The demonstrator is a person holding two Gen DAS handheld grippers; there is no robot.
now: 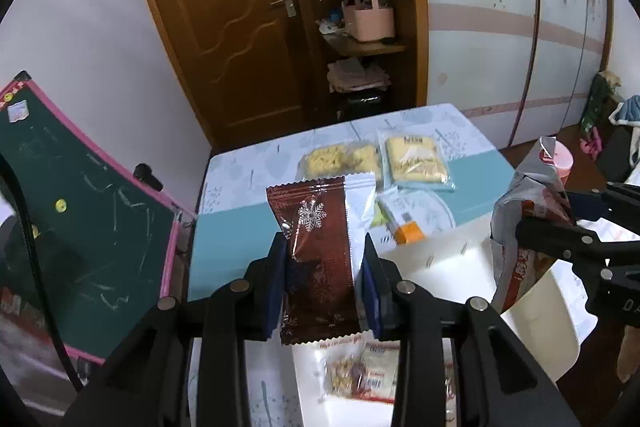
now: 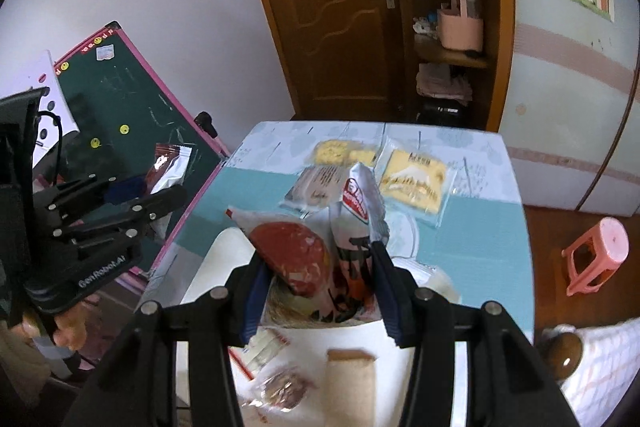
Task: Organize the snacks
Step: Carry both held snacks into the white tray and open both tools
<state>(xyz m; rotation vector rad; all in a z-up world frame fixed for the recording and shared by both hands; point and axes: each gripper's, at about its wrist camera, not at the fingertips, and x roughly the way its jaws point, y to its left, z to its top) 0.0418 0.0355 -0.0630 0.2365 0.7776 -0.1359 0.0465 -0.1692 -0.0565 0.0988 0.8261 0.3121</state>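
My left gripper [image 1: 325,279] is clamped on a dark red snowflake wrapper [image 1: 320,259], its blue pads pressing the packet's two long edges; the packet stands upright, lifted clear of the table [image 1: 224,227]. My right gripper [image 2: 318,291] is closed around a crumpled silver-and-red snack bag [image 2: 356,227], which rises between the fingers and leans over the white bin [image 2: 208,267].

Inside the white bin, below my right fingers, lie a clear packet of mixed nuts [image 2: 280,387], a tan biscuit-like bar [image 2: 352,375], and a white packet with red trim [image 2: 264,343]. The left wrist view shows the same bin's interior with a clear packet of small snacks [image 1: 360,371] under the held wrapper.

On the table beyond the bin, two clear bags of yellow snacks lie side by side: a crumbly yellow one [image 1: 340,161] and a flat yellow one [image 1: 416,157]. A small orange-ended box [image 1: 402,223] rests near the bin's far rim. A brownish flat packet [image 2: 316,183] lies in front of the yellow bags.

A green chalkboard [image 1: 80,219] stands to the left of the table.
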